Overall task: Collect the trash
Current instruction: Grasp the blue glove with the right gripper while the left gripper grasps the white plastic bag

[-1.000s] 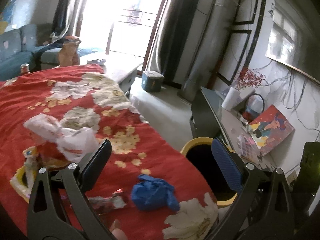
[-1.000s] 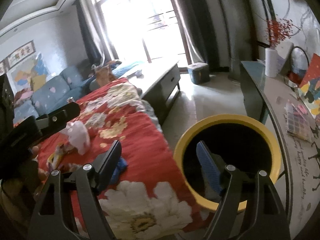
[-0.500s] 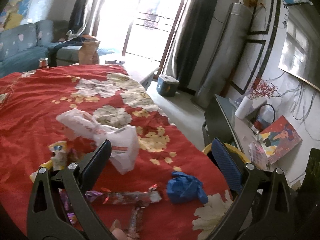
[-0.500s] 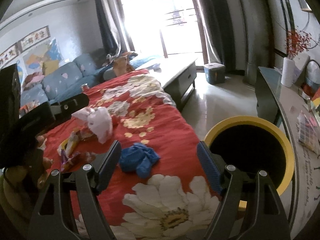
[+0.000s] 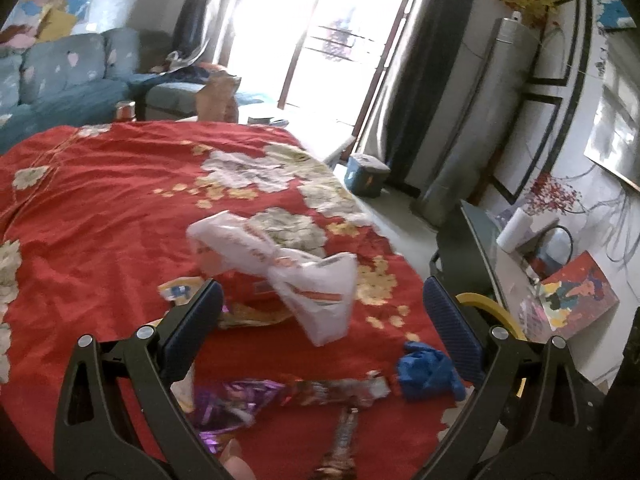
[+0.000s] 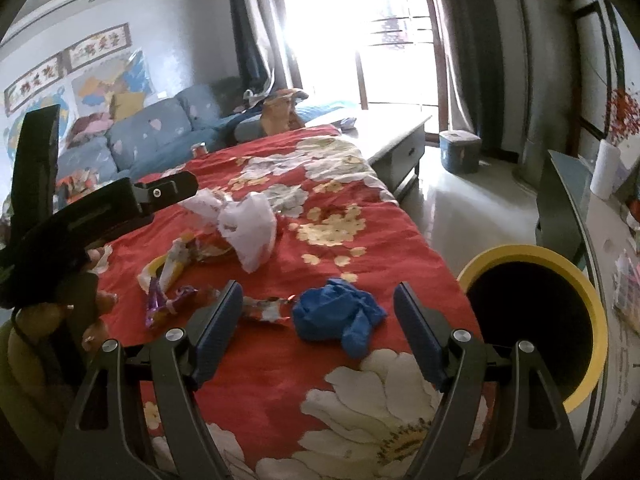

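Observation:
Trash lies on a red flowered cloth (image 5: 100, 208) (image 6: 360, 248). There is a white plastic bag (image 5: 304, 276) (image 6: 248, 228), a crumpled blue glove (image 5: 428, 368) (image 6: 336, 316), purple and silver snack wrappers (image 5: 248, 396) (image 6: 264, 308), and a yellow wrapper (image 6: 168, 272). My left gripper (image 5: 320, 320) stands open above the wrappers with the bag ahead of it. My right gripper (image 6: 320, 320) is open, hanging just above and short of the blue glove. A yellow-rimmed black bin (image 6: 536, 320) (image 5: 488, 308) stands off the cloth's right edge. Nothing is held.
A low grey table (image 6: 400, 140) and a small blue box (image 6: 460, 152) on the floor lie beyond. A blue sofa (image 5: 60, 84) is at the far left. At the right a dark desk (image 6: 580, 200) holds a paper roll (image 6: 604, 172) and a painting (image 5: 576, 296).
Both views have swung left, away from the bin and over the cloth. The bag, wrappers and glove now sit between and ahead of the fingers. Both grippers stayed open.

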Tool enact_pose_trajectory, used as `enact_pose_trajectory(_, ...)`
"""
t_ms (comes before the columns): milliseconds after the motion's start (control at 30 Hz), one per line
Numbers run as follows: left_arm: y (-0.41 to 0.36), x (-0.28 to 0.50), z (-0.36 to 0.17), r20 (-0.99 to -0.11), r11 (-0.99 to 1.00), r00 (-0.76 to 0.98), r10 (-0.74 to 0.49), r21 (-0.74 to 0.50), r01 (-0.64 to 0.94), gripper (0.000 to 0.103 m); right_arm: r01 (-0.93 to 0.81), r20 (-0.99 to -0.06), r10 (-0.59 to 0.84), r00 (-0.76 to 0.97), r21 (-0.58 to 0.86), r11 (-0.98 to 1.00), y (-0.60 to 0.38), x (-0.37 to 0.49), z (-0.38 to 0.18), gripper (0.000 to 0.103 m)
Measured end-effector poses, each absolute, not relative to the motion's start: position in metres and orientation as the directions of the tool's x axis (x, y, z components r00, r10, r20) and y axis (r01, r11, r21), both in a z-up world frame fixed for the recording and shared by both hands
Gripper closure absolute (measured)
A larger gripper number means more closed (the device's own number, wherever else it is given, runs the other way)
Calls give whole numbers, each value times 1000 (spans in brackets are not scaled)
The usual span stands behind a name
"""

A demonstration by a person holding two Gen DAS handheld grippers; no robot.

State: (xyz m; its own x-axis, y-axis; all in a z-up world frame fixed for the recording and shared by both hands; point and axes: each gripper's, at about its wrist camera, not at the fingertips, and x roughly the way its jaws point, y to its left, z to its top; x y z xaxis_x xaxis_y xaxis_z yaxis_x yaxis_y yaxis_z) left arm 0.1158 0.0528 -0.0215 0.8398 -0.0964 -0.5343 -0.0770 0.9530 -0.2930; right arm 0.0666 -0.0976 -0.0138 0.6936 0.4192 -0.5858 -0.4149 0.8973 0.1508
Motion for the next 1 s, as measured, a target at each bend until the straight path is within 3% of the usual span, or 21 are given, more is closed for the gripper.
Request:
enact_pose_trajectory(267,82,126,-36,-597,941,799,-70,-305,-145,11,-407,-622,401,673,141,902,-84,88,-27,28)
enact_pose_trajectory(433,83,138,-43,-615,924,777,-134,-361,-126,19,-368,-639,367,675,140,919,-89,105,-38,28)
enact_pose_trajectory(633,57,159,-48,-628,922,754,-195,-380,-78,20,-328,-668,353,655,170,929,-100,120,-56,28)
enact_pose_trajectory(900,38,189,-63,-700,926,701,-136,-342,-161,20,-317,-700,382,603,229,920,-106,130,-75,32)
enact_pose_trajectory(967,39,192,-68,-708,925,694,-130,-338,-172,26,-319,-705,392,591,242,916,-107,132,-79,40)
enact_pose_trajectory(1000,39,193,-70,-711,924,691,-131,-339,-174,37,-320,-706,397,587,248,914,-108,132,-81,42)
